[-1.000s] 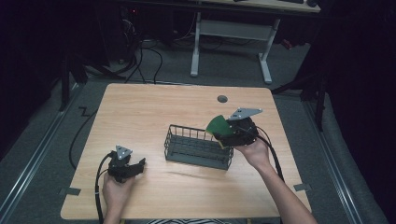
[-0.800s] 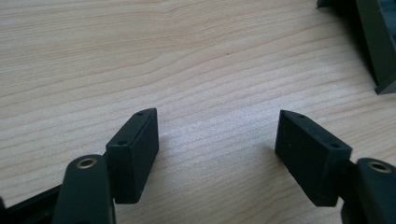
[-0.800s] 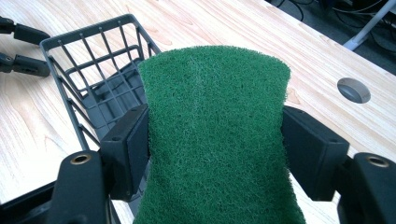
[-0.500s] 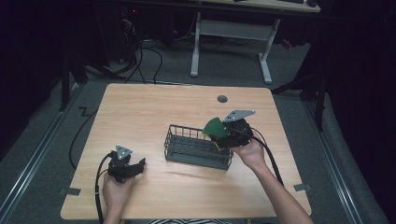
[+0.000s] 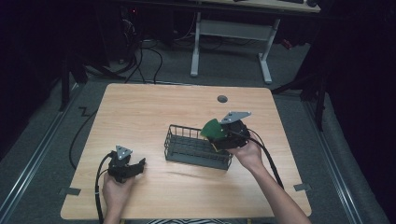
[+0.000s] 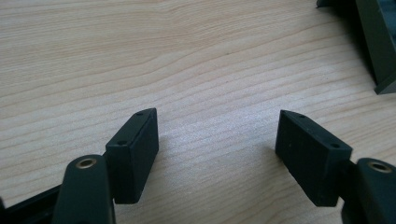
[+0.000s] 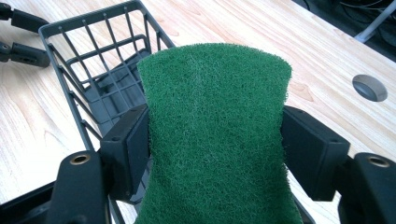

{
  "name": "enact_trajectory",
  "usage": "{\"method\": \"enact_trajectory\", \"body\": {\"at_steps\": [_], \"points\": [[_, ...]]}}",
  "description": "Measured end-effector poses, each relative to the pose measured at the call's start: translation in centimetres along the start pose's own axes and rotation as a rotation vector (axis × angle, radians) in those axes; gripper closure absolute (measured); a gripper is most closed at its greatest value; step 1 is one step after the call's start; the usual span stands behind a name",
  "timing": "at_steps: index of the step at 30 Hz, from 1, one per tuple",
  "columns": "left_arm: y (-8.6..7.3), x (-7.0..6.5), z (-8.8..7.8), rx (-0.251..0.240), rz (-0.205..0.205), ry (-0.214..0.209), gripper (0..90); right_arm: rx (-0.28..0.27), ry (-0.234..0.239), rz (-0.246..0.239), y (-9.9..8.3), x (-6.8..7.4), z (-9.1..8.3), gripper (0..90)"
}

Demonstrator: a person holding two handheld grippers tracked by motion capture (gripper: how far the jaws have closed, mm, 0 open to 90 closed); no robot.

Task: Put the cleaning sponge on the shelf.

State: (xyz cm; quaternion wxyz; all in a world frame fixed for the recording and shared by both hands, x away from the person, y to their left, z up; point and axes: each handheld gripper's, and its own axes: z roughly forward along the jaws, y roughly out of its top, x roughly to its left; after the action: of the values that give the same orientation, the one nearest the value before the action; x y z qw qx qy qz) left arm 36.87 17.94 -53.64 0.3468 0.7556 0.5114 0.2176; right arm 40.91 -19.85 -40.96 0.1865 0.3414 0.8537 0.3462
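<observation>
Right gripper: the black two-jaw right gripper (image 7: 215,140) is clamped on a green, rough-textured scouring sponge (image 7: 215,140), one jaw pressing in each side so the sponge narrows at the middle.
Sponge position: in the high view the green sponge (image 5: 213,129) is held in the air above the right end of the basket, not touching it; a strip of yellow shows under its green face.
Basket: a dark grey, rectangular wire basket (image 5: 198,147) stands near the middle of the table; in the right gripper view its wire wall (image 7: 95,28) lies just behind and below the sponge.
Left gripper: the black left gripper (image 6: 217,140) rests low over bare wood with its jaws spread wide and nothing between them; in the high view it (image 5: 136,166) sits at the near left part of the table, well apart from the basket.
Table: a light wooden table (image 5: 140,112) with a round grey cable hole (image 5: 222,99) near its far edge.
Hands: the person's right hand (image 5: 247,154) holds the right gripper; the left hand (image 5: 114,189) holds the left one.
</observation>
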Motion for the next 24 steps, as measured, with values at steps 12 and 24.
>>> {"method": "enact_trajectory", "body": {"at_steps": [12, 24], "points": [[0.0, 0.0, 0.0, -0.002, -0.002, -0.001, 30.7, 0.029, -0.007, -0.015, -0.1, 0.3, 0.7, 29.5], [0.0, 0.0, 0.0, 0.000, 0.000, -0.001, 30.6, 0.047, -0.006, -0.035, -0.2, 0.6, 1.1, 29.4]]}}
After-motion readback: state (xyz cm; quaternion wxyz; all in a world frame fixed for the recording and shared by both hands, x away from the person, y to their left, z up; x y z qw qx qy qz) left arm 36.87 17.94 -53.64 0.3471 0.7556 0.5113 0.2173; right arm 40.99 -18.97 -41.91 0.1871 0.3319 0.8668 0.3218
